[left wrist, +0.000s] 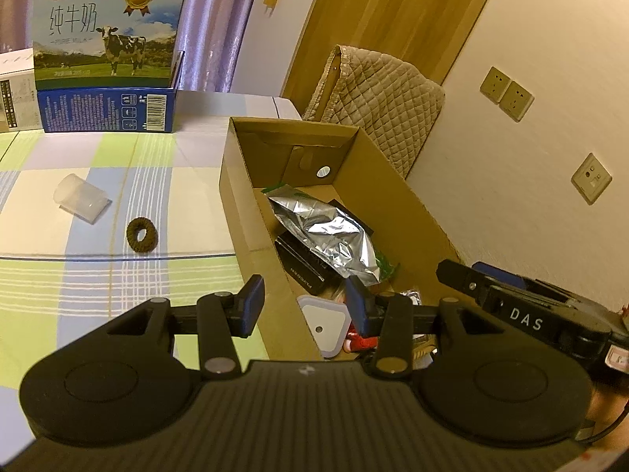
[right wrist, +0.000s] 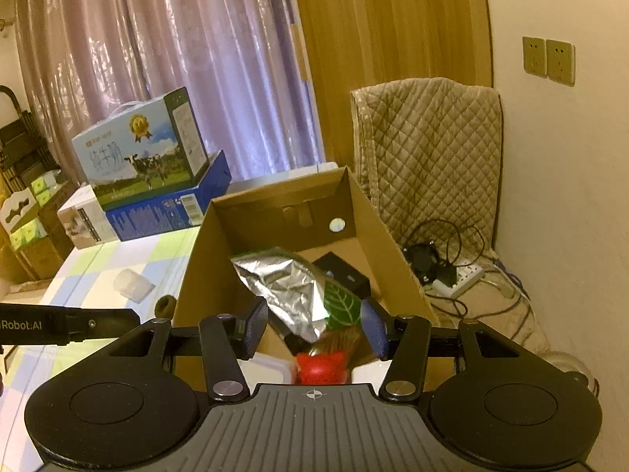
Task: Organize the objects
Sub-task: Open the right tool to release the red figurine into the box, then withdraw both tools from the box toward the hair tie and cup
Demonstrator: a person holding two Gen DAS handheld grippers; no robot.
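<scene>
An open cardboard box (left wrist: 251, 204) (right wrist: 204, 275) stands at the right side of the checked table. Inside lie a silver foil bag (left wrist: 326, 232) (right wrist: 283, 287), a black box (left wrist: 302, 259) (right wrist: 346, 271), a white square item (left wrist: 322, 322) and a blurred red object (right wrist: 322, 367). My left gripper (left wrist: 304, 306) is open, its fingers straddling the box's near left wall. My right gripper (right wrist: 314, 330) is open above the box's near end, with the foil bag's lower edge and the red object seen between its fingers. A clear plastic cup (left wrist: 80, 198) lies on its side on the table beside a brown ring (left wrist: 141, 235).
A milk carton (left wrist: 106, 31) sits on a blue box (left wrist: 106, 112) at the table's far edge. A quilted cover (right wrist: 428, 157) hangs behind the cardboard box. A power strip with cables (right wrist: 460, 275) lies on the floor to the right, near the wall.
</scene>
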